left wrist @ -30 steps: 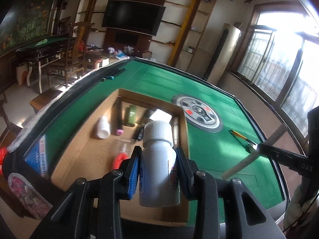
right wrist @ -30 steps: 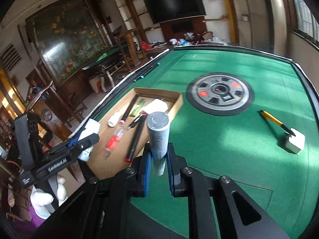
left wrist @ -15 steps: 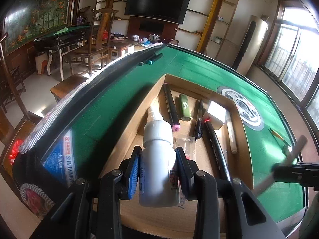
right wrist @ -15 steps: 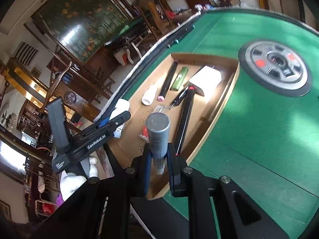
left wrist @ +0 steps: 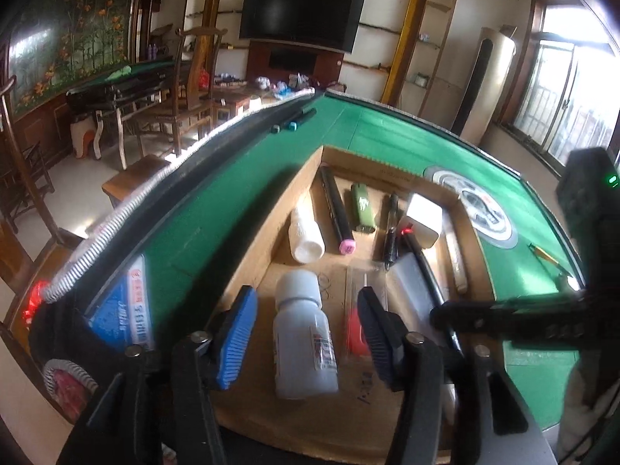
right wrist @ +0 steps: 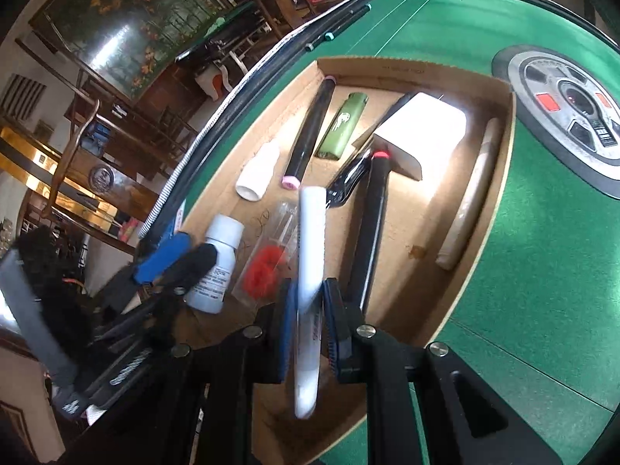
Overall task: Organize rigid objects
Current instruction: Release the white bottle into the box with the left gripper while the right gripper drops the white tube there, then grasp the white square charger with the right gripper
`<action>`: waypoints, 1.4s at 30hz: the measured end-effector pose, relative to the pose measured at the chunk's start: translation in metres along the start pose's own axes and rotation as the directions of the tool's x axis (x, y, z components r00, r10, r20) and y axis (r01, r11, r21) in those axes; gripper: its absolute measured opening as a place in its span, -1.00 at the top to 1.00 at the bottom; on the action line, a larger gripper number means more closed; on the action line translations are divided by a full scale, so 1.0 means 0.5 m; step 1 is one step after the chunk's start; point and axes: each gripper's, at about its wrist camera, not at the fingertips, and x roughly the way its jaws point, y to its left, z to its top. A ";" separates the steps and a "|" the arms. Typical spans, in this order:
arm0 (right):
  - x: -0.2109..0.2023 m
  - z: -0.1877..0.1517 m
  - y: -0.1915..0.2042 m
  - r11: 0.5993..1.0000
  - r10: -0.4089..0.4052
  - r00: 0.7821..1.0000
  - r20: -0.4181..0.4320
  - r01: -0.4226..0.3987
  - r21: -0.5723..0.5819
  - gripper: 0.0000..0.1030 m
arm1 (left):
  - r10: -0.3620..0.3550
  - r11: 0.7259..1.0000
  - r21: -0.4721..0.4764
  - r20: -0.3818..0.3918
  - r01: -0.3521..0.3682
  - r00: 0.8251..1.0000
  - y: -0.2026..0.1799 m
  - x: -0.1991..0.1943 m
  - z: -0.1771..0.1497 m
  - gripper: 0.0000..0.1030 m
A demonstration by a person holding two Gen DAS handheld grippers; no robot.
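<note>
Left claw [left wrist: 306, 339] is opening, pads clear of the white bottle [left wrist: 304, 345] now lying in the cardboard tray [left wrist: 391, 168]. Right claw [right wrist: 306, 325] is gripping a white marker [right wrist: 310, 271] narrowly, hovering over the tray's near end. Best lowering it flat beside the black marker [right wrist: 368, 240] before releasing. Tray is sitting on the green felt counter [right wrist: 542, 271]; TV [left wrist: 300, 19] and chairs beyond.
</note>
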 end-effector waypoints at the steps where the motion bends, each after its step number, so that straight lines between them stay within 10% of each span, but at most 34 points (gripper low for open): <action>1: 0.010 0.000 0.003 1.000 -0.005 1.000 -0.007 0.005 -0.003 0.71 | -0.004 1.000 -0.003 0.013 0.004 1.000 0.002 -0.008 0.002 -0.21; 7: 0.025 -0.005 0.013 1.000 0.011 1.000 0.008 -0.011 -0.003 0.62 | 0.014 1.000 0.003 0.084 -0.014 0.996 0.001 -0.047 0.009 -0.42; 13: -0.082 -0.040 0.000 0.992 -0.078 0.978 0.196 0.095 -0.078 0.07 | 0.008 1.000 0.010 0.192 -0.010 0.981 -0.008 -0.098 0.005 -0.66; 20: -0.257 -0.126 -0.086 0.939 -0.301 0.840 0.451 0.343 -0.011 -0.55 | -0.032 0.998 0.058 0.214 0.020 0.976 -0.061 -0.126 0.003 -0.79; 28: -0.379 -0.169 -0.270 0.838 -0.537 0.698 0.475 0.509 0.199 -0.62 | -0.095 0.989 0.127 0.172 0.073 0.981 -0.144 -0.146 -0.005 -0.79; 42: -0.321 -0.003 -0.558 0.820 -0.561 0.808 0.179 0.514 0.251 -0.61 | -0.193 0.966 0.195 0.105 0.170 0.976 -0.250 -0.178 -0.038 -0.79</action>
